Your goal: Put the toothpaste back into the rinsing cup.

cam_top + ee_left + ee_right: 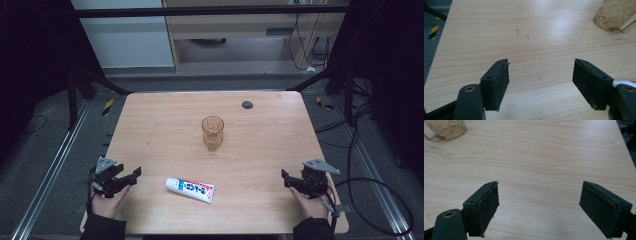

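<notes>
the tube (190, 190) lies flat near the front edge of the table (160, 120), closer to the left gripper (131, 179) than to the right gripper (285, 178). the cup (212, 133) stands near the middle of the table, well away from both. the left gripper sits by the front left corner and the right gripper by the front right corner. both have their jaws wide apart with nothing in them. the tube is soft and round, so a pinch near its end may make it slip or roll away. a hard squeeze may push paste out. the cup looks thin and light, so a bump from a jaw may tip it over.
</notes>
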`<state>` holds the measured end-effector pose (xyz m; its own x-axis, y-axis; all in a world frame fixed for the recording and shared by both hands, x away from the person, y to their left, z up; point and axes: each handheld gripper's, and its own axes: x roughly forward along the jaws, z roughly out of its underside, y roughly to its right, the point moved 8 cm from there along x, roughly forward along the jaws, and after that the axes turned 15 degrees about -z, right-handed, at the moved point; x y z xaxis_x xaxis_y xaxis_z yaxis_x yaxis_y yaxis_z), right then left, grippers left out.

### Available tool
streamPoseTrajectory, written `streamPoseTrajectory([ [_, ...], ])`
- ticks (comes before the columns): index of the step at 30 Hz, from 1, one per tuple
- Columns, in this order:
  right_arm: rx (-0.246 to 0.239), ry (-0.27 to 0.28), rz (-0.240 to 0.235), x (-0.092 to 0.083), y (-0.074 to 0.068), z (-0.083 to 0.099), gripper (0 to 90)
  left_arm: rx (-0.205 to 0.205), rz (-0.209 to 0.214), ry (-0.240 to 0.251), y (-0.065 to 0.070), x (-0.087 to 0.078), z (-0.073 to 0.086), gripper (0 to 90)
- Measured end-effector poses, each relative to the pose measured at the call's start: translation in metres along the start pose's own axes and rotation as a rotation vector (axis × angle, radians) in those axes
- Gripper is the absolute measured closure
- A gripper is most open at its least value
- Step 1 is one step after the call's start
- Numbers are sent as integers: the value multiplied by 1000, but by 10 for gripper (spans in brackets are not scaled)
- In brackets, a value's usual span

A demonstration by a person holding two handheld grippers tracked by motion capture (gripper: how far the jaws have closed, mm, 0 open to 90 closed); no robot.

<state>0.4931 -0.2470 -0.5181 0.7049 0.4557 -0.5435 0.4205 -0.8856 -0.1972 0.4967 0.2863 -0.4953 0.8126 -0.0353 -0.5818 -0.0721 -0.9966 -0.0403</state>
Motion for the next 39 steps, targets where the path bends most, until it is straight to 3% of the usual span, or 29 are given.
streamPoseTrajectory([
  [5,-17,35,-42,-9,-14,-6,167,32,24,23,13,-6,-8,345],
  [8,-33,40,-43,-11,-18,-8,183,56,32,36,19,-6,-12,368],
  [13,-32,43,-78,-13,-28,-10,237,92,78,22,35,-9,-16,465],
  [19,-52,35,-86,-11,-34,-9,287,159,131,-9,51,-10,-18,576],
  [32,-70,14,-110,-6,-42,-5,319,249,165,-47,77,-1,-24,759],
  [39,-92,24,-98,-3,-42,-3,316,310,196,-83,96,7,-17,853],
])
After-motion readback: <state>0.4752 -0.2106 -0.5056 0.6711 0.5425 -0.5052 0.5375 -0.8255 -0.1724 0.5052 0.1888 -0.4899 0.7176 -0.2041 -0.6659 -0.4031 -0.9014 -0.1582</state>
